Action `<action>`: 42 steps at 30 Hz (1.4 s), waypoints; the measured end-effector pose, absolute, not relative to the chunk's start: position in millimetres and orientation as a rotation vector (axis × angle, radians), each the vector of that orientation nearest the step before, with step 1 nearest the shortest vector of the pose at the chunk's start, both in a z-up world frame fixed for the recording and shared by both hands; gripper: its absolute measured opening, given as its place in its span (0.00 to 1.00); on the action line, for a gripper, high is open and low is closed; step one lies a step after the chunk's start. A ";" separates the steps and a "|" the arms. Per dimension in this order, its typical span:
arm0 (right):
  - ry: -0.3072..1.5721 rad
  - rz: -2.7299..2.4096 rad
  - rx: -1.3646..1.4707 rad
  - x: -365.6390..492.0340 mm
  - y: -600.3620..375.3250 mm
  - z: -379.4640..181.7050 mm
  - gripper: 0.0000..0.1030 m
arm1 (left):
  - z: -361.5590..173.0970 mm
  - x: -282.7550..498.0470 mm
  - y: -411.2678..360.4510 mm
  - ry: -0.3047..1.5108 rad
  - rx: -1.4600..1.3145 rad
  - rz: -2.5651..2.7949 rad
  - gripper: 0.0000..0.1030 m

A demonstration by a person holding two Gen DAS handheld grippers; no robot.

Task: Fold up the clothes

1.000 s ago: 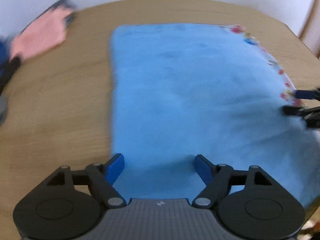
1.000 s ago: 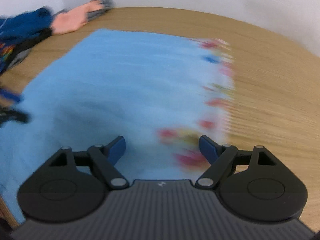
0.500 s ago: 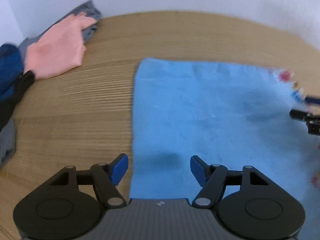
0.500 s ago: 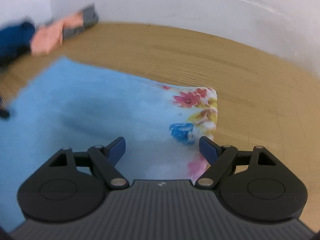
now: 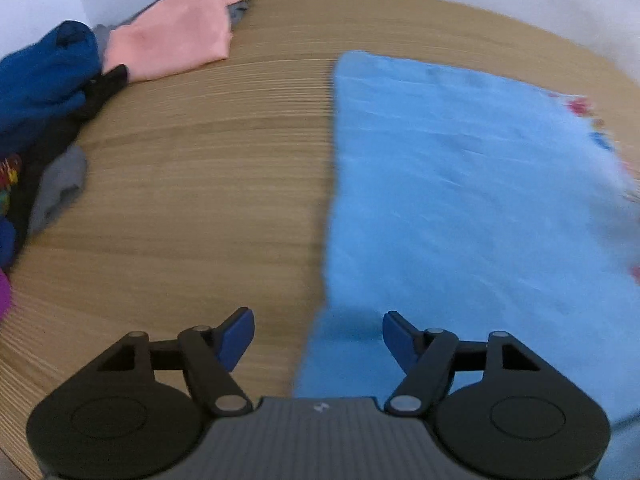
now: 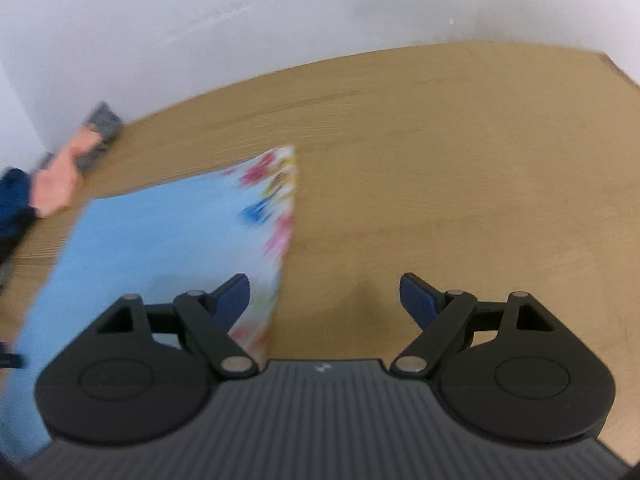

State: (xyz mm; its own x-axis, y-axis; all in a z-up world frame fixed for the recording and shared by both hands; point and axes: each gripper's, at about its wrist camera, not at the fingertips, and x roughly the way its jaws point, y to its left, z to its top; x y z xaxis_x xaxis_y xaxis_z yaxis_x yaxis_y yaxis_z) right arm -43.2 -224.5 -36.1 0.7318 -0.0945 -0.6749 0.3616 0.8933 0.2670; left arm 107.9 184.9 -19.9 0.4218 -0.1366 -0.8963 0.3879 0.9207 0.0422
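Note:
A light blue cloth (image 5: 460, 200) lies flat on the wooden table (image 5: 200, 200). It has a floral band (image 6: 276, 196) along its right edge. In the left wrist view my left gripper (image 5: 317, 318) hangs open over the cloth's left edge, one finger over bare wood and the other over the blue fabric. My right gripper (image 6: 322, 282) is also open and straddles the floral edge of the cloth (image 6: 160, 240), its right finger over bare table (image 6: 440, 160). Neither gripper holds anything.
A pile of clothes sits at the table's far left by the white wall: a pink garment (image 5: 176, 44), a dark blue one (image 5: 44, 80) and a grey one (image 5: 60, 188). The same pile shows small in the right wrist view (image 6: 56, 184).
Both grippers have lifted off the middle of the cloth. The left one slid to the cloth's left edge and its jaws narrowed a little. The right one slid to the floral edge.

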 end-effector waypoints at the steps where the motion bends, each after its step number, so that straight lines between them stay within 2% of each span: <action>1: 0.707 -0.257 0.421 -63.6 -212.5 -33.9 0.81 | -16.5 94.7 183.2 1.073 0.265 -0.369 0.71; 8: 0.756 -0.267 0.540 -171.4 -140.8 -45.6 0.81 | 3.8 2.7 154.1 0.903 0.426 -0.642 0.71; 11: 0.766 -0.263 0.579 -191.3 -117.0 -56.6 0.81 | 2.4 -24.1 136.4 0.859 0.483 -0.764 0.71; 14: 0.772 -0.286 0.475 -197.6 -92.2 -60.1 0.79 | -1.1 -48.2 123.5 0.863 0.488 -0.853 0.71; 20: 0.862 -0.308 0.204 -174.2 -52.9 -61.1 0.47 | -12.9 -83.1 110.8 0.826 0.518 -0.953 0.71; 27: 0.938 -0.248 0.225 -170.0 -56.4 -55.4 0.45 | -28.5 -117.2 89.0 0.782 0.559 -0.999 0.71; 28: 0.945 -0.249 0.187 -167.9 -51.8 -55.5 0.34 | -30.0 -118.9 86.3 0.783 0.557 -0.999 0.71; 29: 0.946 -0.242 0.166 -165.2 -48.3 -55.6 0.17 | -30.9 -120.4 84.6 0.778 0.559 -0.998 0.71; 30: 0.947 -0.228 0.178 -163.0 -47.4 -55.5 0.03 | -31.4 -122.3 83.1 0.768 0.563 -0.998 0.71; 33: 0.956 -0.219 0.229 -158.3 -53.4 -52.7 0.03 | -28.4 -130.5 79.6 0.704 0.580 -1.019 0.71; 39: 0.958 -0.203 0.599 -158.3 -97.0 -43.8 0.03 | -26.4 -146.5 59.7 0.595 0.619 -1.092 0.72; 42: 0.949 -0.199 0.690 -157.5 -104.8 -37.2 0.03 | -37.2 -151.4 40.4 0.562 0.655 -1.095 0.72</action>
